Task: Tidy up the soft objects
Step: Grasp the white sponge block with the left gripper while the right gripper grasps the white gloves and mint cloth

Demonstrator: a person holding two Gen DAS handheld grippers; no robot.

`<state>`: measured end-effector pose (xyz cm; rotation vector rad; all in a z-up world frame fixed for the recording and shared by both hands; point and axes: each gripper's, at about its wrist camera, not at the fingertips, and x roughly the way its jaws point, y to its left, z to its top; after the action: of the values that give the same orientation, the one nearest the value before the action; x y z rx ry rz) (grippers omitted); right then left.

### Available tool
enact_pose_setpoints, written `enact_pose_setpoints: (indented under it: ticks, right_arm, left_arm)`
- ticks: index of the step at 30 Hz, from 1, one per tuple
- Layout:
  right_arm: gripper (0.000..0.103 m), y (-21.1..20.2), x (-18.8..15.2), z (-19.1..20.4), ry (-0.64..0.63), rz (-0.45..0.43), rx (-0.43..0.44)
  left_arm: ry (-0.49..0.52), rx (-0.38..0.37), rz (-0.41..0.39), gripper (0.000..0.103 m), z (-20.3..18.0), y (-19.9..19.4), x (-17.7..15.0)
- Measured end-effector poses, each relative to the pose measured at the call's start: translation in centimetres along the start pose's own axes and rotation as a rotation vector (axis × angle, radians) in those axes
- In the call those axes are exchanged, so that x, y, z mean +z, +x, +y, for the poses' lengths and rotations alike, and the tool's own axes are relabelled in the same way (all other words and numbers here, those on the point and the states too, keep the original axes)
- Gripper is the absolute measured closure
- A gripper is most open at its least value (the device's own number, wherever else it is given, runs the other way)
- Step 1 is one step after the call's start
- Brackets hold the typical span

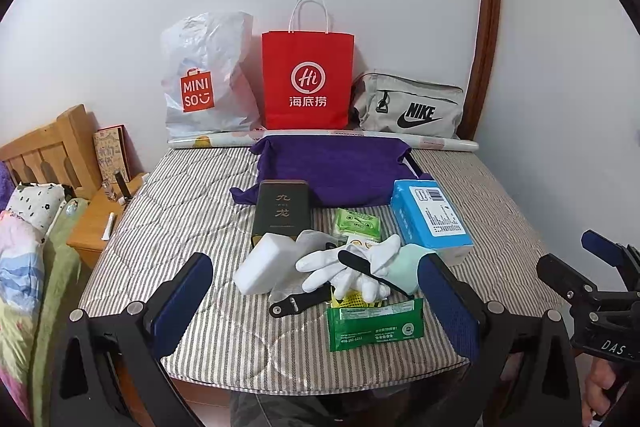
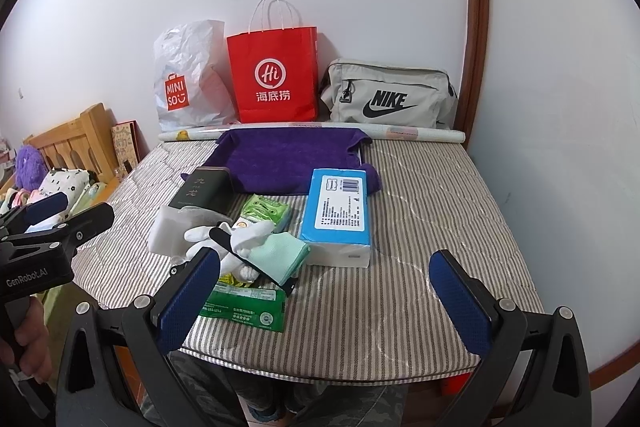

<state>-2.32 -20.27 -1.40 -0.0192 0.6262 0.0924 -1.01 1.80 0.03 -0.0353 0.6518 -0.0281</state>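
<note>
A pile of small items lies on the striped mattress (image 1: pixel 180 211): white gloves (image 1: pixel 352 267), a white sponge block (image 1: pixel 262 263), a mint green cloth (image 1: pixel 404 265), a green wipes packet (image 1: pixel 376 323) and a blue tissue pack (image 1: pixel 430 217). Behind them is a purple cloth-lined tray (image 1: pixel 336 167). My left gripper (image 1: pixel 316 307) hovers open just in front of the pile, holding nothing. My right gripper (image 2: pixel 324 303) is open too, over bare mattress right of the wipes packet (image 2: pixel 244 307), with the mint cloth (image 2: pixel 280 251) and tissue pack (image 2: pixel 338 215) ahead of it.
A dark box (image 1: pixel 282 211) stands by the tray. A black strap (image 1: pixel 300 303) and a black file (image 1: pixel 372 271) lie in the pile. Against the wall stand a Miniso bag (image 1: pixel 204 75), a red paper bag (image 1: pixel 308 79) and a grey Nike bag (image 1: pixel 412 107). A wooden bedside stand (image 1: pixel 96 223) sits on the left.
</note>
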Motion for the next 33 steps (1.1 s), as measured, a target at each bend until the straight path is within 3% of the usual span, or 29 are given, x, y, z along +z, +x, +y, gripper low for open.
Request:
enact_pose_setpoints:
  ticks: [6,17,23,28,33]
  right_arm:
    - [0.000,1.4,-0.3,0.3,-0.005,0.023,0.020]
    - [0.000,8.1,-2.7,2.2,-0.054,0.131,0.088]
    - [0.001,11.2,-2.7,3.6,-0.119,0.113,0.102]
    - [0.009,13.3,-2.4,4.9,-0.168,0.099,0.135]
    - [0.028,14.5,-2.8,6.0,-0.208,0.139,0.213]
  left_arm:
    - [-0.012,-0.003,0.016,0.000,0.8,1.4,0.3]
    - [-0.086,0.019,0.111,0.001,5.1,7.0,-1.4]
    - [-0.106,0.028,0.170,0.001,6.5,9.8,-2.6]
    - [-0.103,0.018,0.199,0.001,7.4,11.7,-3.6]
    - [-0.109,0.008,0.228,0.001,8.0,13.1,-3.9]
